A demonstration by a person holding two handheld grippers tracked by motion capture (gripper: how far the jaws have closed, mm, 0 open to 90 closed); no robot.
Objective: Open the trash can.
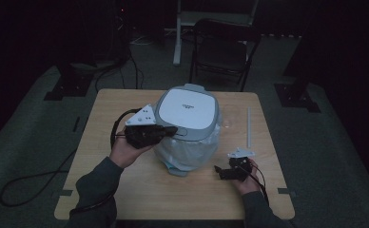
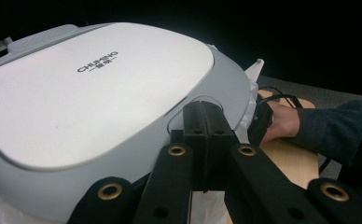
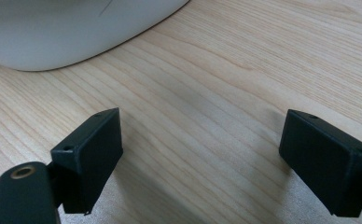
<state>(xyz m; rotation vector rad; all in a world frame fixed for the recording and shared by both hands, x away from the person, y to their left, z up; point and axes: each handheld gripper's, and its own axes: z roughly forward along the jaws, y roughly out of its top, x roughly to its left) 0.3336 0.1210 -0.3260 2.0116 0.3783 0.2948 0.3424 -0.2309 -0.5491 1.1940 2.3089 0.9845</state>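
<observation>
Pressing my left fingers (image 2: 206,122), closed together, on the front edge of the grey bin lid (image 1: 187,111), I keep my right fingers (image 3: 207,158) wide open, low above the bench (image 1: 125,190).

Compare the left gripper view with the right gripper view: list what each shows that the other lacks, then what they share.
Left gripper view alone: the bin's grey lid with its printed brand name, the left gripper with fingers shut together at the lid's front edge, and the person's other hand in a dark sleeve. Right gripper view alone: the right gripper, fingers wide apart above bare wood. Both share the wooden table and the white bin.
</observation>
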